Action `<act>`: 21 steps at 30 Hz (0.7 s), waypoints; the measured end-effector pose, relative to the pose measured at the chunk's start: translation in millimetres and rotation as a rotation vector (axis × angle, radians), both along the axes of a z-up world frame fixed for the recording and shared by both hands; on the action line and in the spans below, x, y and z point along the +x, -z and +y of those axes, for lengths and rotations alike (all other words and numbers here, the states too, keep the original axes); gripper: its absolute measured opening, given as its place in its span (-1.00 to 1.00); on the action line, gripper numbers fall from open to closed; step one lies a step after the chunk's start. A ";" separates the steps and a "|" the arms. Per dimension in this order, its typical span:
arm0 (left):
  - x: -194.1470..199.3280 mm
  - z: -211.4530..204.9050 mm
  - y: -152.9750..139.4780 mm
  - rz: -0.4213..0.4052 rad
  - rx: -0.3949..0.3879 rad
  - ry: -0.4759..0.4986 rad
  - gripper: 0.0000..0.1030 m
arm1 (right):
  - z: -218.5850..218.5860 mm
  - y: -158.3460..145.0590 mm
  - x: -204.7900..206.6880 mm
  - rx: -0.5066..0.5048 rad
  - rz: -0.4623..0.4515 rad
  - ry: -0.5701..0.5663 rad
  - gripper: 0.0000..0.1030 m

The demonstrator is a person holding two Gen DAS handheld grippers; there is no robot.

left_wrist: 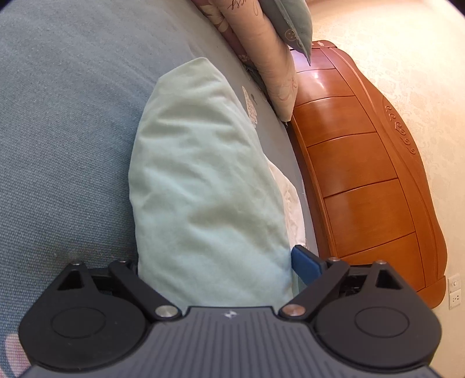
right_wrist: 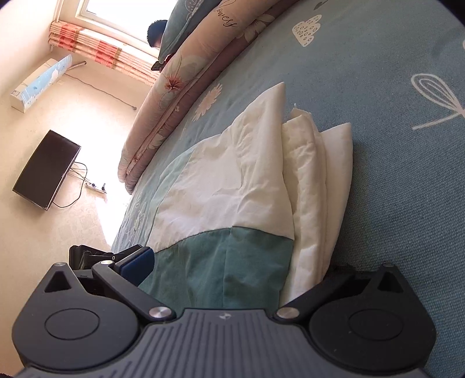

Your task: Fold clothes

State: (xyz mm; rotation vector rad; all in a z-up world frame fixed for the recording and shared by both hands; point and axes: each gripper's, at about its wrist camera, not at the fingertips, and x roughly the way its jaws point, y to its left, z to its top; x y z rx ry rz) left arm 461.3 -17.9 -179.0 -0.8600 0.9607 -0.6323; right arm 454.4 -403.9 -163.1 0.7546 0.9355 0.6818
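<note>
folded mint-and-white garment (left_wrist: pixel 209 186) on blue bedsheet (left_wrist: pixel 66 122), between wide-apart left tongs (left_wrist: pixel 215 261); right tongs (right_wrist: pixel 232 261) likewise spread.

Cursive lettering on the rolled floral quilt (right_wrist: pixel 186 87), beside the teal pillow (right_wrist: pixel 186 20), is only partly legible, seemingly ending "overy"; in the left wrist view the quilt's script is illegible.

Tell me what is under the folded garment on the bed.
The folded garment lies on the blue-green printed bedsheet. White layers of its own fabric stick out beneath the top panel. Whatever lies under its middle is covered and cannot be seen.
</note>
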 end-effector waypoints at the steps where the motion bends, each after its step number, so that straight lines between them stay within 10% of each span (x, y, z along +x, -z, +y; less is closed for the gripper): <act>1: -1.0 -0.1 -0.1 -0.007 0.005 0.004 0.77 | 1.4 -0.2 2.2 -0.001 -0.001 -0.003 1.00; 21: -17.5 -30.0 -29.2 0.060 0.266 -0.095 0.45 | 21.4 -18.8 -12.6 -0.318 -0.038 0.074 -0.09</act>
